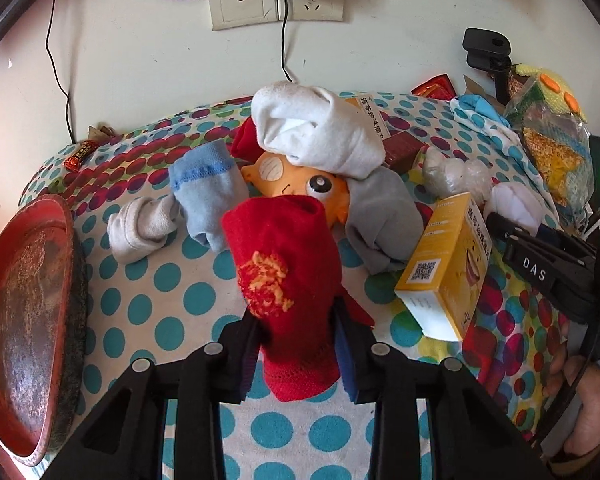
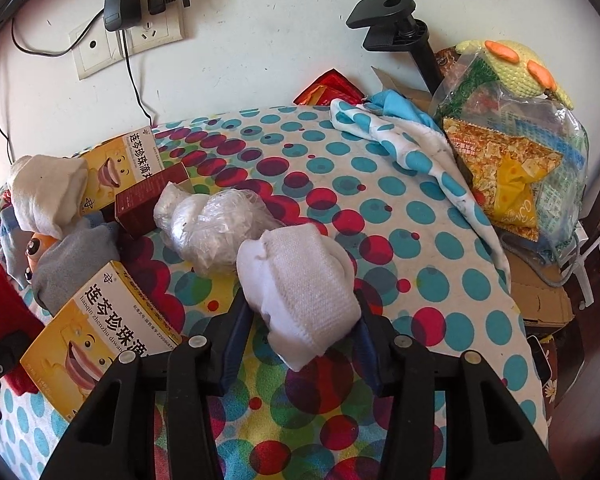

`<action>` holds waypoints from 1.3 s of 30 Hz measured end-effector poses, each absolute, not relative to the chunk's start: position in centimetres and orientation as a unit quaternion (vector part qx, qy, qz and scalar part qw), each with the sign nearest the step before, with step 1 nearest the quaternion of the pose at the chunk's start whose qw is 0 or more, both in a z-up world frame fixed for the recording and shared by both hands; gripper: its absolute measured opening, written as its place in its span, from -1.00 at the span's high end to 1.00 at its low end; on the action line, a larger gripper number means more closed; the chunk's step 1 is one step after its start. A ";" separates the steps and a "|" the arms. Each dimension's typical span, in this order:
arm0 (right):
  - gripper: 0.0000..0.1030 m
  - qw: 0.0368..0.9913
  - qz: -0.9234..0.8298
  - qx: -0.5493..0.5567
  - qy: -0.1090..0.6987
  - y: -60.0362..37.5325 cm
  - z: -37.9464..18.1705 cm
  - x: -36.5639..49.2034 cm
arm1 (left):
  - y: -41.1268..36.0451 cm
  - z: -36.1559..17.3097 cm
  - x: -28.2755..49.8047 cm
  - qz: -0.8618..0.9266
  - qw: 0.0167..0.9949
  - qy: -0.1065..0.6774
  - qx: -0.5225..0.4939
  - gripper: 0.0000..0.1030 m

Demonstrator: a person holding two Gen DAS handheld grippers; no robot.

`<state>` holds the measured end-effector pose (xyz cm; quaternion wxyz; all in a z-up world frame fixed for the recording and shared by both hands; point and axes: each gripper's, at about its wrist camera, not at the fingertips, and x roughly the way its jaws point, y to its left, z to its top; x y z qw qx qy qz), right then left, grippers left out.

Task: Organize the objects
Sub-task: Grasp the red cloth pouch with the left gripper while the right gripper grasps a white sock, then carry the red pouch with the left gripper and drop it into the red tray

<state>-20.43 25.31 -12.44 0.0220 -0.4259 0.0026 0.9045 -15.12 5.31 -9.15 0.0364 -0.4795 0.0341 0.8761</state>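
Left hand-held gripper (image 1: pixel 296 344) clamps knitted red sock (image 1: pixel 284 280); right hand-held gripper (image 2: pixel 300 344) clamps ribbed white sock (image 2: pixel 300 284).

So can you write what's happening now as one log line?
left gripper: shut on red sock | right gripper: shut on white sock

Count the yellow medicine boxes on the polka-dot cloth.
2. One yellow box leans at the near edge of the pile, beside the grey sock. The other yellow box lies further back, partly under the white sock bundle. More may be hidden beneath the pile.
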 end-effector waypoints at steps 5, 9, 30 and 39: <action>0.13 0.029 0.904 -0.427 0.007 25.6 -12.4 -20.4 | 4.4 -8.7 -13.5 0.880 0.023 0.054 -0.471 0.35; 0.13 0.034 0.904 -0.427 -0.004 25.3 -12.3 -20.4 | 3.6 -8.7 -12.6 0.880 0.014 0.060 -0.471 0.35; 0.12 0.037 0.902 -0.430 -0.008 25.3 -12.2 -20.7 | -1.6 -8.2 -10.6 0.879 -0.024 0.058 -0.473 0.35; 0.12 0.039 0.901 -0.431 -0.013 25.2 -12.2 -20.5 | -5.2 -6.9 -10.4 0.885 -0.050 0.054 -0.460 0.35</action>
